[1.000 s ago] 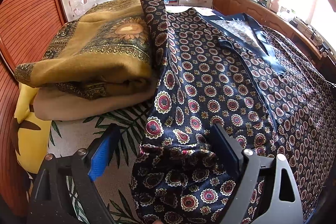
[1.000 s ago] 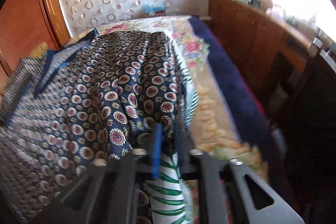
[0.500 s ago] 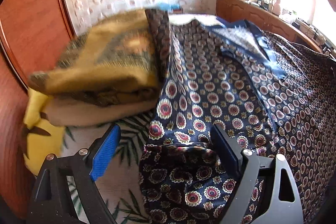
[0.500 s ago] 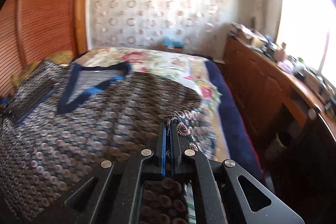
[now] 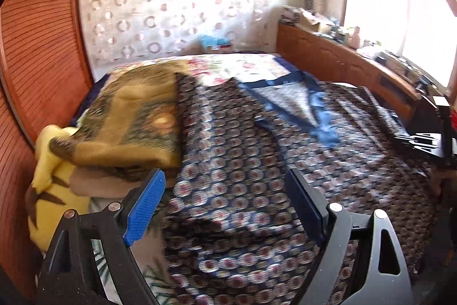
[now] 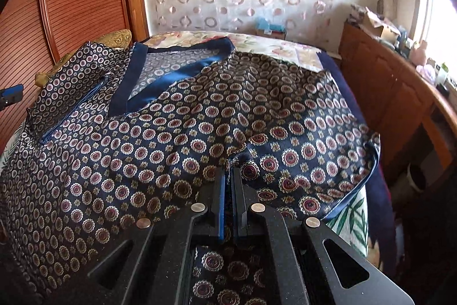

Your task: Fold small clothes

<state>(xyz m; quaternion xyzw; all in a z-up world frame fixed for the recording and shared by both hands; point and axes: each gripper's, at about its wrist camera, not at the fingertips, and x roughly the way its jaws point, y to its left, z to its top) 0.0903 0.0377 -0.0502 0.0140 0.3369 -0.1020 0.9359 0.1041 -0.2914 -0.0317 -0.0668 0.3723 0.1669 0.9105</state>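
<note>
A dark navy satin garment (image 5: 242, 162) printed with round medallions lies spread across the bed, its blue V-neck band (image 5: 285, 105) toward the far end. My left gripper (image 5: 225, 190) hovers open above the garment's left part, with nothing between its blue-padded fingers. In the right wrist view the same garment (image 6: 142, 147) fills the bed, with the V-neck band (image 6: 171, 76) at upper left. My right gripper (image 6: 227, 172) is shut on a raised fold of that cloth near the garment's right side.
A folded ochre blanket (image 5: 137, 119) on a yellow pillow (image 5: 48, 190) sits at the bed's left against ribbed wooden panels (image 5: 37, 47). A cluttered wooden sideboard (image 6: 385, 82) runs along the right under a bright window. The floral bedsheet (image 6: 285, 47) shows beyond the garment.
My left gripper has risen off the cloth and stays open. My right gripper, still pinching its fold, has swung from the bed's right edge to over the garment.
</note>
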